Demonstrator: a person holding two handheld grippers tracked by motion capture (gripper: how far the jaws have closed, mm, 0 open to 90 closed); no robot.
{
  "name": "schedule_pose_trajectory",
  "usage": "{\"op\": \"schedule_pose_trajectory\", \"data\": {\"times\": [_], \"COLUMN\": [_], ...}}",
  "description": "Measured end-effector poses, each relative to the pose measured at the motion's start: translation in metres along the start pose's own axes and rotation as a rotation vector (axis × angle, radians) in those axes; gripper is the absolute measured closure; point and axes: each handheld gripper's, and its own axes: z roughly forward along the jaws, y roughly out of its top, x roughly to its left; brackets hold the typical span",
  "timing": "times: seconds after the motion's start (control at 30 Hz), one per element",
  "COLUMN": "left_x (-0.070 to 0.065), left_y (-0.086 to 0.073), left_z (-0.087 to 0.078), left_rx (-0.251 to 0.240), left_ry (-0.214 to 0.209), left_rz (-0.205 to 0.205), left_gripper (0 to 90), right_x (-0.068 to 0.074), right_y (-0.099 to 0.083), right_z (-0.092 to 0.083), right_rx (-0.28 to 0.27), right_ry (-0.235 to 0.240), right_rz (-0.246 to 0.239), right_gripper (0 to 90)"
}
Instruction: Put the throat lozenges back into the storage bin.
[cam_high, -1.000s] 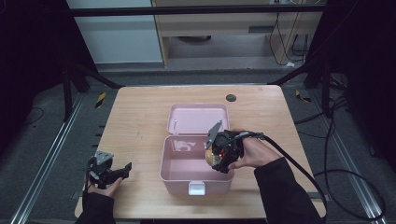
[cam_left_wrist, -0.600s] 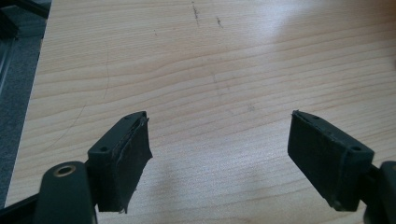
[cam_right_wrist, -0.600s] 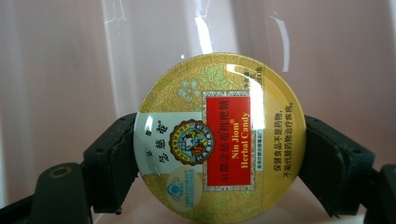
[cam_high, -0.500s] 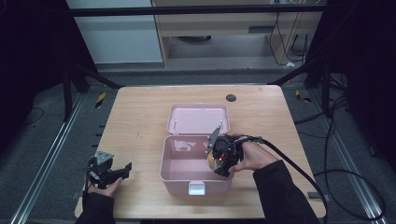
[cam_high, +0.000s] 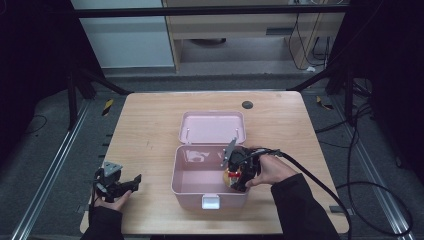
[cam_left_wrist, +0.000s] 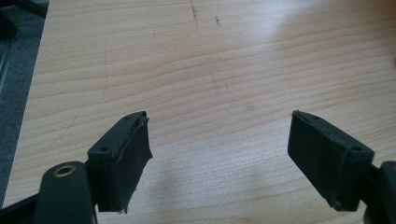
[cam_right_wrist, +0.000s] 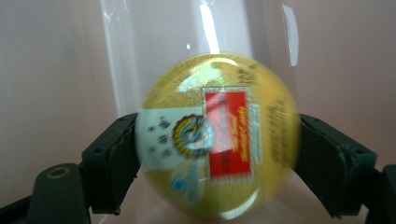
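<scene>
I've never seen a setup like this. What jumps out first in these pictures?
The open pink box in the middle of the wooden table draws the eye, its lid laid back behind it. At its right side the right hand-held gripper is clamped on a round yellow container with a red label. The left hand-held gripper rests open over bare wood near the table's front left corner.

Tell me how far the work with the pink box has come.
Done: the box lies open, lid back. In hand: the right tongs grip a yellow ball low inside the box. Whether it goes in or comes out, I cannot tell. The left tongs wait open over bare table.
</scene>
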Motion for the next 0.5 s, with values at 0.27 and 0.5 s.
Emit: {"op": "schedule_pose_trajectory", "data": {"times": [0.27,0.5], "left_x": [0.0,0.001], "left_y": [0.0,0.0], "left_z": [0.0,0.0], "left_rx": [0.002,0.003], "left_ry": [0.0,0.002], "left_rz": [0.0,-0.004], "left_gripper": [20.1,20.1], "right_x": [0.001,0.0], "right_y": [-0.002,-0.01], "right_z": [-0.008,-0.037], "right_rx": [-0.036,-0.163], "right_ry": [-0.006,-0.091], "right_rz": [-0.001,0.059], "right_gripper": [19.3,17.2]}}
